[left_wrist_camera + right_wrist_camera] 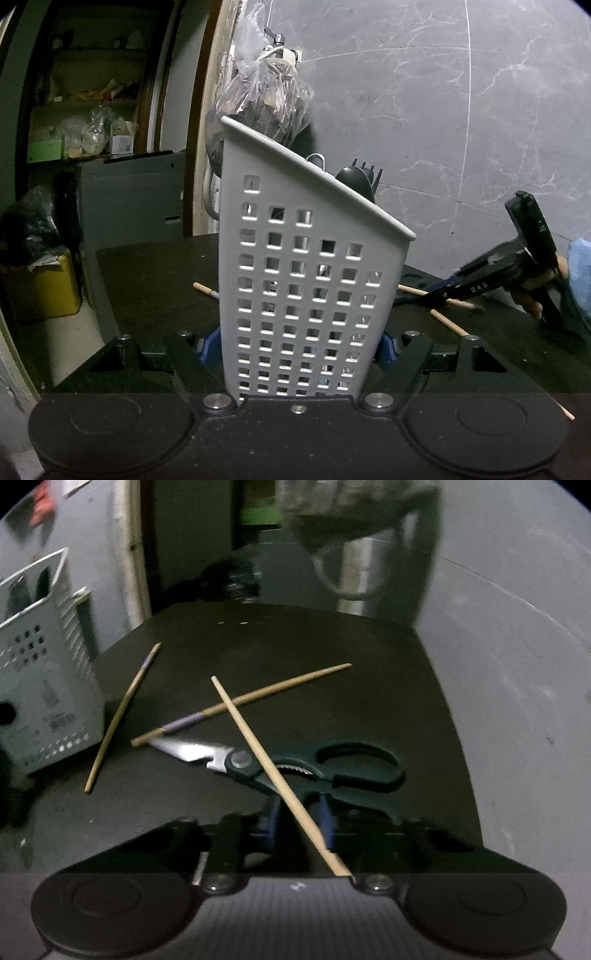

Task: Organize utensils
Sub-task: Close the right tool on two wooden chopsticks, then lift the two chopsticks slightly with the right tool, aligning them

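My left gripper is shut on a white perforated utensil caddy, its blue pads pressing both sides near the base. A black spoon and a fork stick out of the caddy's top. In the right wrist view the caddy stands at the left of the dark table. My right gripper is low over the table, jaws narrow but open. A wooden chopstick runs between them, close to the right pad, with a gap on the left. It lies across dark-handled kitchen scissors. A hand holds that gripper.
Two more chopsticks lie on the table, one with a purple band and one beside the caddy. A plastic bag hangs behind the caddy against a grey marbled wall. A yellow bin sits on the floor beyond the table's left edge.
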Available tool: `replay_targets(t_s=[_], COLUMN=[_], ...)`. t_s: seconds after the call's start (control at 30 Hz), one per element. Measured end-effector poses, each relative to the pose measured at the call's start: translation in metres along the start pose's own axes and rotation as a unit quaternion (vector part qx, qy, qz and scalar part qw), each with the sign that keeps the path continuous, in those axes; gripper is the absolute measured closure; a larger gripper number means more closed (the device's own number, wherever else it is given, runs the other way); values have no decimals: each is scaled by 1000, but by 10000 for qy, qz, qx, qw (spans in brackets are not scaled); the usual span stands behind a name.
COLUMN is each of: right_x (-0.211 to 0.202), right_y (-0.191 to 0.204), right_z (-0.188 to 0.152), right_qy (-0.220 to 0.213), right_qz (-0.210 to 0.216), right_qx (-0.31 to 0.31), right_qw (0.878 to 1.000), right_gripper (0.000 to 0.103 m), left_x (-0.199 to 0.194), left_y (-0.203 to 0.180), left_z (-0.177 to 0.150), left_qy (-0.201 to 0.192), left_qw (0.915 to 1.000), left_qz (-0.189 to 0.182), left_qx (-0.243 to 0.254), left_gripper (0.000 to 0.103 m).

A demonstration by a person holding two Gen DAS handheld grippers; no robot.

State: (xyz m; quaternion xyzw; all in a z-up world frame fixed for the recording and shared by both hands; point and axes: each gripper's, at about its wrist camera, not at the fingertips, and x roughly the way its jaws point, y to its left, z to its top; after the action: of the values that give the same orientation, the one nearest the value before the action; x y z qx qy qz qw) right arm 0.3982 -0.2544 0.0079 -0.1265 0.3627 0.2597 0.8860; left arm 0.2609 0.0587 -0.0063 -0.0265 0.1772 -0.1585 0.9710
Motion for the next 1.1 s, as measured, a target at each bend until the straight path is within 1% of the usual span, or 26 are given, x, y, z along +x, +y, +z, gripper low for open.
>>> replay_targets(t_s=[0.07, 0.17, 0.23, 0.33, 0.4, 0.43, 0.53, 0.6, 0.73, 0.87, 0.97, 1.03, 1.1], right_x=[-5, -12, -21, -40, -53, -58, -67, -73, -82, -85, -86, -85, -86], right_y=[1, 6, 14, 23, 28, 33, 42, 47, 62, 74, 78, 82, 83], right_z=[-6, -13, -19, -32, -40, -45, -58, -67, -80, -79, -80, -80, -79], right_qy=[-39, -99, -152, -269, -289, -247, -108, -65, -47, 19, 42, 57, 54], right_qz=[-79, -404, -687, -755, -679, -630, -705, -777, -873, -964, -915, -949, -925], right_qx=[276, 697, 1058, 1492, 1718, 1827, 1994, 2186, 2190, 2129, 2097, 2015, 2034], right_qw=[9996, 9967, 9919, 9856, 9824, 9808, 9773, 9727, 9718, 9723, 9735, 9749, 9747], right_gripper=[91, 95, 95, 95, 95, 95, 95, 95, 96, 96, 95, 92, 86], left_x=[0, 1, 1, 2, 3, 3, 3, 3, 3, 3, 3, 3, 3], left_y=[0, 1, 1, 2, 2, 2, 2, 2, 2, 2, 2, 2, 2], left_z=[0, 0, 0, 0, 0, 0, 0, 0, 0, 0, 0, 0, 0], left_qy=[3, 7, 10, 18, 18, 16, 18, 18, 21, 19, 20, 17, 19], left_qw=[10000, 10000, 10000, 10000, 10000, 10000, 10000, 10000, 10000, 10000, 10000, 10000, 10000], left_qz=[2, -3, -3, -15, -21, -21, -26, -22, -19, -22, -28, -21, -22], left_qx=[2, 9, 10, -2, -9, -13, -16, -8, -8, -16, -17, -14, -14], left_gripper=[25, 25, 25, 25, 25, 25, 25, 25, 25, 25, 25, 25, 25])
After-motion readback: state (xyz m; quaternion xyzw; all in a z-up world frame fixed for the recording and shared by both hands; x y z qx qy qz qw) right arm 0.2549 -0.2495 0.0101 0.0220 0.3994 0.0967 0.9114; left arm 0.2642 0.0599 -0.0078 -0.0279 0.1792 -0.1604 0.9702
